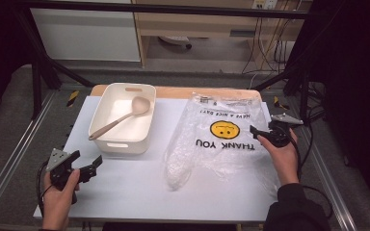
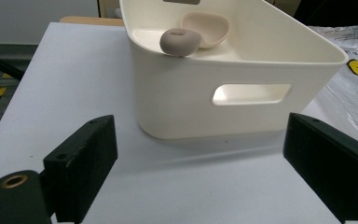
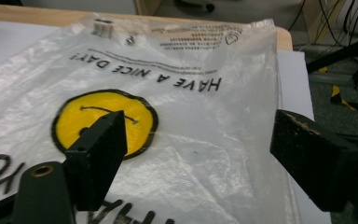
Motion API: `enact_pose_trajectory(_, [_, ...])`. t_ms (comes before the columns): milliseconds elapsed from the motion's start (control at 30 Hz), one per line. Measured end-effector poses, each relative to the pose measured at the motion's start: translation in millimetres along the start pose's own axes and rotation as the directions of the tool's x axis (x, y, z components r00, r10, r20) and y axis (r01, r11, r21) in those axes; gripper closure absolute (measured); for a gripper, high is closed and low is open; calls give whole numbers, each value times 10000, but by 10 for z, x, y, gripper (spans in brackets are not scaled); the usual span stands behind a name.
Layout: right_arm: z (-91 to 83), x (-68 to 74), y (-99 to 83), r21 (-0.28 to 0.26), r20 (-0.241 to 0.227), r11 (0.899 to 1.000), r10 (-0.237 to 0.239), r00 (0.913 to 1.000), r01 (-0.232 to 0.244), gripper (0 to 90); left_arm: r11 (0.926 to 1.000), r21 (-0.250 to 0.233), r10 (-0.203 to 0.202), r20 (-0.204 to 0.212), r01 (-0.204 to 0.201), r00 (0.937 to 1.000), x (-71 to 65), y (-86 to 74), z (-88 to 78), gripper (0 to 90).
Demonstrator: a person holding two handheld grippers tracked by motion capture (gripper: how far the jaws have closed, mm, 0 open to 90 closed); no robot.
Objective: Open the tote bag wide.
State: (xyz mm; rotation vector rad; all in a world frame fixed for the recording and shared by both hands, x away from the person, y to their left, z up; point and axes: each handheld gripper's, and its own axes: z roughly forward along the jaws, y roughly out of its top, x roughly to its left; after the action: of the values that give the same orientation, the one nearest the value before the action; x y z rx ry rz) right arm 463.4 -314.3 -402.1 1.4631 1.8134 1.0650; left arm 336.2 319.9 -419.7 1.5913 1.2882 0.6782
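Both tools gape empty (right tool [image 3: 193,158] above the plastic bag [image 1: 221,139]).

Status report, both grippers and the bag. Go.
Left gripper open, facing white plastic bin. Right gripper open above clear smiley-face plastic bag, nothing held. Nothing blocking.

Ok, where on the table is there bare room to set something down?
Bare: the white mat's near strip between the left gripper and the plastic bag, plus the gap between the bin and bag. Crowded: the right side, under the bag and the open right gripper.
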Motion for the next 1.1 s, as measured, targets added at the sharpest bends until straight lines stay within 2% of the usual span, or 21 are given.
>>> enact_pose_trajectory(100, [-130,132,-32,-143,-146,9997,-206,9997,204,147,10000,-30,21,-28,-21,10000,7,6,-16,93])
enact_pose_trajectory(167, [-225,292,-91,-153,-304,9987,-498,9983,493,131,10000,-78,-48,-47,48,10000,9,9,-28,91])
enact_pose_trajectory(200, [-225,292,-91,-153,-304,9987,-498,9983,493,131,10000,-82,-16,-52,15,10000,12,14,-37,91])
enact_pose_trajectory(267, [-297,462,-155,-193,-598,9989,-436,9973,426,124,9999,-106,-14,0,14,10000,12,18,-44,84])
enact_pose_trajectory(300, [-297,462,-155,-193,-598,9989,-436,9973,426,124,9999,-105,-24,14,24,10000,14,17,-46,84])
enact_pose_trajectory(367, [-339,581,-185,-126,-753,9989,-468,9961,459,104,10000,-82,-14,40,14,10000,17,17,-53,84])
enact_pose_trajectory(433, [-373,687,-202,-111,-911,9982,-600,9940,592,95,10000,-79,5,59,-5,10000,16,17,-58,84])
enact_pose_trajectory(467, [-400,784,-223,-93,-1116,9980,-635,9917,629,94,10000,-74,24,20,-24,10000,17,16,-56,84])
enact_pose_trajectory(500, [-400,784,-223,-93,-1116,9980,-635,9917,629,94,10000,-60,32,-3,-32,10000,21,17,-55,84])
enact_pose_trajectory(533, [-423,892,-247,-20,-1397,9979,-647,9881,651,94,10000,-72,-33,34,34,10000,22,19,-52,85])
enact_pose_trajectory(567, [-423,892,-247,-20,-1397,9979,-647,9881,651,94,9999,-99,-71,54,71,10000,24,21,-49,85])
enact_pose_trajectory(600, [-427,949,-260,8,-1522,9974,-704,9858,714,95,9999,-86,-56,53,56,10000,26,23,-49,84])
enact_pose_trajectory(667, [-418,1072,-283,132,-1814,9962,-823,9800,861,94,9999,-90,-62,101,63,9999,26,26,-47,84])
enact_pose_trajectory(800, [-393,1350,-306,295,-2375,9894,-1313,9625,1422,93,9999,-80,-64,213,65,9998,23,30,-36,84])
enact_pose_trajectory(833, [-385,1486,-311,344,-2642,9864,-1460,9534,1605,94,9999,-94,-81,239,83,9997,21,31,-35,84])
enact_pose_trajectory(867, [-382,1550,-314,318,-2746,9844,-1578,9485,1730,94,9999,-96,-82,252,84,9996,21,31,-35,84])
enact_pose_trajectory(900, [-382,1550,-314,318,-2746,9844,-1578,9485,1730,94,9999,-94,-79,259,81,9996,20,31,-35,84])
enact_pose_trajectory(933, [-369,1666,-321,324,-2964,9812,-1724,9394,1903,94,9999,-83,-66,270,68,9996,20,31,-37,85])
enact_pose_trajectory(967, [-364,1716,-323,344,-3078,9797,-1776,9347,1974,95,9999,-83,-61,270,63,9996,19,31,-38,84])
enact_pose_trajectory(1000, [-364,1716,-323,344,-3078,9797,-1776,9347,1974,95,9999,-86,-63,267,66,9996,18,32,-38,84])
enact_pose_trajectory(1100, [-339,1861,-335,351,-3327,9742,-1990,9218,2230,93,9999,-101,-113,267,116,9996,17,35,-34,84])
